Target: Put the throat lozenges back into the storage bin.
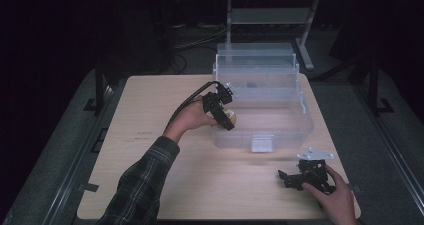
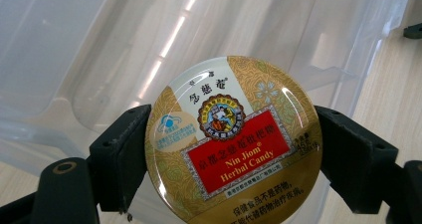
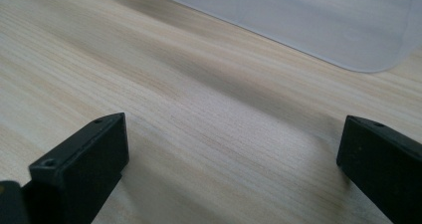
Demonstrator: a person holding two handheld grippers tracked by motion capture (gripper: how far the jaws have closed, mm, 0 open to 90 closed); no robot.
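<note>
The left gripper clenches a round candy tin between its 2 jaws, above the clear plastic bin's left wall. The right gripper rests released near the table's front right corner.

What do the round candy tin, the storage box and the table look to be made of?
Candy tin: likely printed metal with a glossy lacquer, given the sharp light streaks on its lid. Storage box: clear, slightly frosted plastic; the table shows through its walls. Table: pale wood or wood-look laminate, matte, with fine grain lines.
</note>
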